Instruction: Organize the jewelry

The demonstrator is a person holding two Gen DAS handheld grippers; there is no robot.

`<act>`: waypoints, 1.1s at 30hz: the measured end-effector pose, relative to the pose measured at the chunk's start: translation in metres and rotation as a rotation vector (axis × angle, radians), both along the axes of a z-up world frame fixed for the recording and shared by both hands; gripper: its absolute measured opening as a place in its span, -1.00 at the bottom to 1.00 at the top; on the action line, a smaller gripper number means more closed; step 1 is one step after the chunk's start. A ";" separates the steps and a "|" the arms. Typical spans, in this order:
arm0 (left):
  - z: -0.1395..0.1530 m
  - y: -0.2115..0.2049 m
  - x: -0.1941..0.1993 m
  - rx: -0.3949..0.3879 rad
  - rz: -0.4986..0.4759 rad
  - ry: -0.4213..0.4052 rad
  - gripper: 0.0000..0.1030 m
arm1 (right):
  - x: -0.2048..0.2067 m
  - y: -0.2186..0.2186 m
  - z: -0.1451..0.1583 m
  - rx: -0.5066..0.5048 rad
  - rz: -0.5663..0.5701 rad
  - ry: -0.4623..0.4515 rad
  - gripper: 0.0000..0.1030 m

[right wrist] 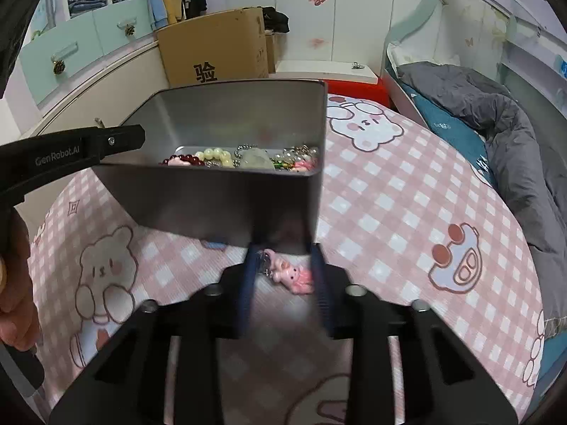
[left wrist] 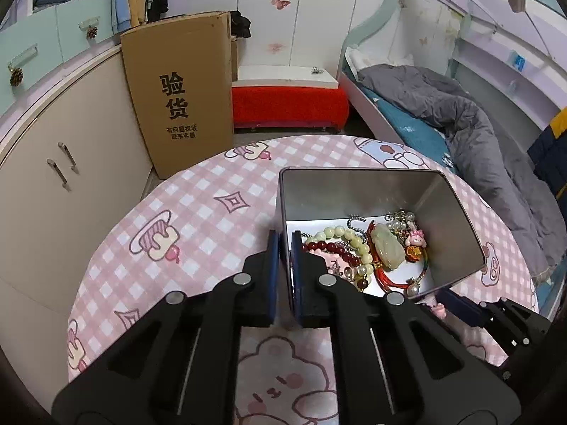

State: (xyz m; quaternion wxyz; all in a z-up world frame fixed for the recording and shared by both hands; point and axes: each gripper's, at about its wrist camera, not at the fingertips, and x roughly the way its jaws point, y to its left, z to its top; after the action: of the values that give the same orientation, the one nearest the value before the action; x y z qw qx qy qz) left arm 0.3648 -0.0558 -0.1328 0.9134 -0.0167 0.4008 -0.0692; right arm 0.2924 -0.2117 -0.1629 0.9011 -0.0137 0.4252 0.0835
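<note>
An open metal tin (left wrist: 354, 191) stands on the pink checked tablecloth (left wrist: 198, 212). It holds a cream bead bracelet (left wrist: 340, 233), red beads (left wrist: 326, 248), a jade pendant (left wrist: 388, 248) and small charms. My left gripper (left wrist: 284, 244) is shut on the tin's near left wall, one pad outside and one inside. In the right wrist view the tin (right wrist: 230, 194) fills the middle, with the left gripper's finger (right wrist: 106, 141) at its side. Just below the tin, my right gripper (right wrist: 285, 262) is shut on a pink charm (right wrist: 296, 278) with a keyring, which lies on the cloth.
A tall cardboard box (left wrist: 180, 95) and a red bench (left wrist: 288, 106) stand behind the round table. A bed with a grey quilt (left wrist: 460, 113) runs along the right, and a cabinet (left wrist: 53, 184) along the left. A hand (right wrist: 14, 283) shows at the left edge.
</note>
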 end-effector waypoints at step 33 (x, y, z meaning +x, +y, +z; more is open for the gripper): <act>-0.002 0.013 -0.130 -0.068 0.037 0.004 -0.86 | -0.073 0.012 0.089 0.163 0.203 -0.123 -0.58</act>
State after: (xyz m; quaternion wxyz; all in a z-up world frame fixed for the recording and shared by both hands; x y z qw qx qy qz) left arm 0.2352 -0.0430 -0.1350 0.9127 -0.0552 0.3996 -0.0661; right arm 0.2198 -0.1999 -0.0735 0.9105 0.0117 0.3574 0.2077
